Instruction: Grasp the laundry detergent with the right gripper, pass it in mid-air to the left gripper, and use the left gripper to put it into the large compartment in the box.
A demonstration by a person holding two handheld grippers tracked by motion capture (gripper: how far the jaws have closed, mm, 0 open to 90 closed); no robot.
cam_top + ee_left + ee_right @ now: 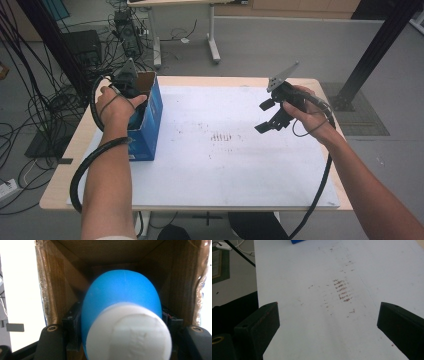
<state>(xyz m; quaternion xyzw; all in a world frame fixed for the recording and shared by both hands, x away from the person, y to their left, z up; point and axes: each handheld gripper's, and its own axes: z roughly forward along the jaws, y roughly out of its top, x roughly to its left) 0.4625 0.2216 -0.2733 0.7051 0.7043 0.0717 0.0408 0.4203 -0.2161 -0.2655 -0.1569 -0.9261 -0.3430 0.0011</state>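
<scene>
A blue cardboard box (151,122) stands open-topped at the table's left edge. My left gripper (131,91) reaches down into it. In the left gripper view the jaws press on both sides of a rounded blue bottle (122,295) with a white cap (130,335), deep between the box's brown inner walls (62,277). My right gripper (263,116) hovers over the right part of the white table mat (225,165), its jaws wide apart. In the right gripper view (328,315) nothing lies between them, and a corner of the blue box (297,241) shows at the top.
Reddish-brown smudges (342,288) mark the middle of the mat. Cables trail from both grippers over the table's front edge. Beyond the table are tangled floor cables (40,100), another table's legs (212,35) and a black post (380,45).
</scene>
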